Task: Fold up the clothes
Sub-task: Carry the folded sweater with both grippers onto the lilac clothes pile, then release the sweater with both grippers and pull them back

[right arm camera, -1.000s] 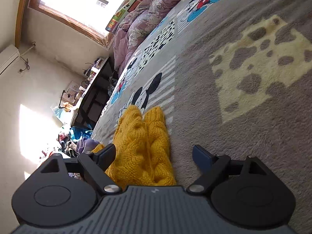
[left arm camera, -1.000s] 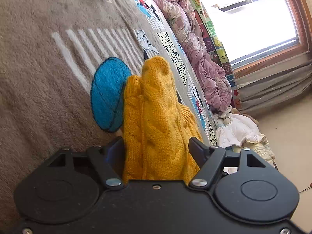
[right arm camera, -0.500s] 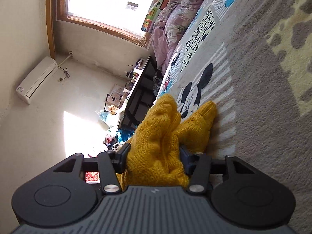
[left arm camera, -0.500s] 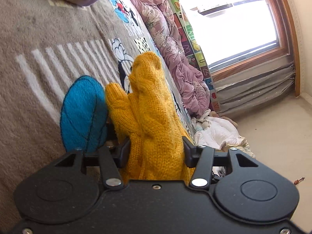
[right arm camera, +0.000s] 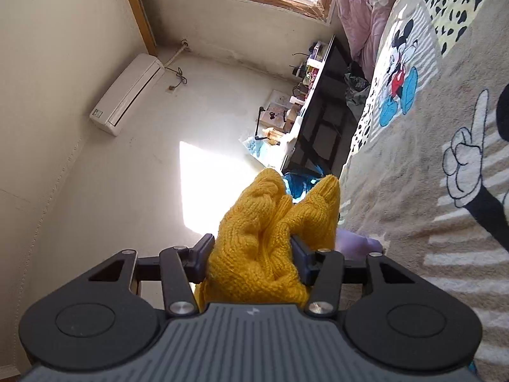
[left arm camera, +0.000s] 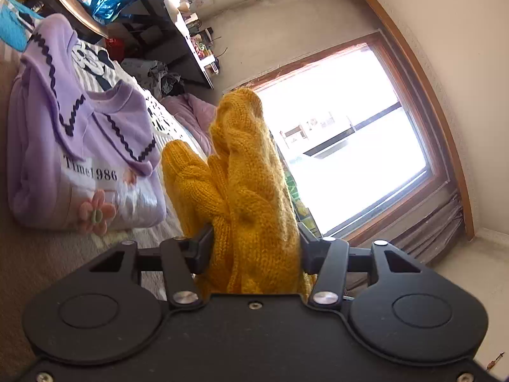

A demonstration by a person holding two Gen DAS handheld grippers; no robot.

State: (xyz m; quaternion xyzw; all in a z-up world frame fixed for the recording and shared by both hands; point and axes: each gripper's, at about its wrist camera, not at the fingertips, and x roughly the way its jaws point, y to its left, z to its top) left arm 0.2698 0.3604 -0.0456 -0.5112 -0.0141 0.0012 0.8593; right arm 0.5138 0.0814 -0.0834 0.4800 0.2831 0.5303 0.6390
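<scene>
Left gripper (left arm camera: 253,248): fingers clamped on bunched yellow cable-knit sweater (left arm camera: 245,191), raised above the bed blanket (left arm camera: 47,254). Right gripper (right arm camera: 251,256): fingers likewise closed on the sweater (right arm camera: 264,238). Folded lilac top (left arm camera: 73,146) lies on the blanket, beside the sweater.

Left gripper (left arm camera: 254,248) and right gripper (right arm camera: 251,259) each clamp bunched yellow knit (left arm camera: 248,191) between narrowed fingers.

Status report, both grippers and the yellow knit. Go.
Left gripper shut on yellow knit. Right gripper shut on it too. Knit lifted off the blanket. Folded lilac sweatshirt lies close beside.
</scene>
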